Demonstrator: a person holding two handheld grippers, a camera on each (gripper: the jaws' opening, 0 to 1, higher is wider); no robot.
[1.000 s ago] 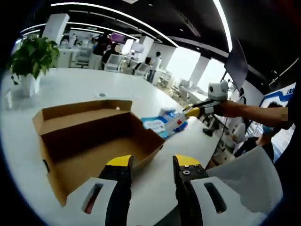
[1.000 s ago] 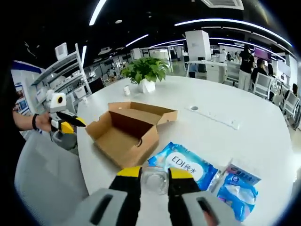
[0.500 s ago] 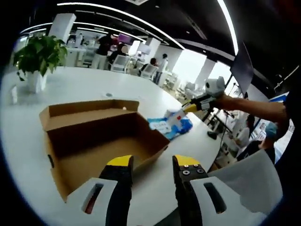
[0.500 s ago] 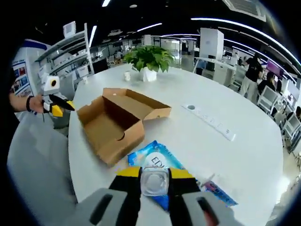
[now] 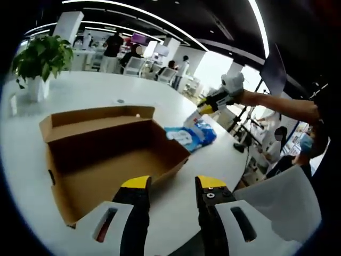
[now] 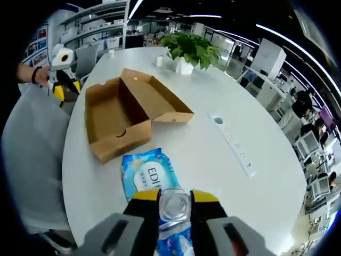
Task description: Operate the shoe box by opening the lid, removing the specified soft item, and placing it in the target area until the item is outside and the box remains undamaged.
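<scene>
Lifting my right claw [image 6: 175,205], pinched on a clear plastic-wrapped blue packet [image 6: 173,234], I note the open brown cardboard shoe box [image 6: 120,114] emptied; left claw [image 5: 171,189] spread, idle.

The blue wipes pack [image 6: 147,178] lying on the white surface [image 6: 213,154] just beside the box [image 6: 114,120] reads "EDI" in large white letters; the smaller print after it is too blurred to read.

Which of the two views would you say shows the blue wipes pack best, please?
The right gripper view: the blue wipes pack lies flat beside the cardboard box, label readable. The left gripper view shows it small and edge-on beyond the box.
</scene>
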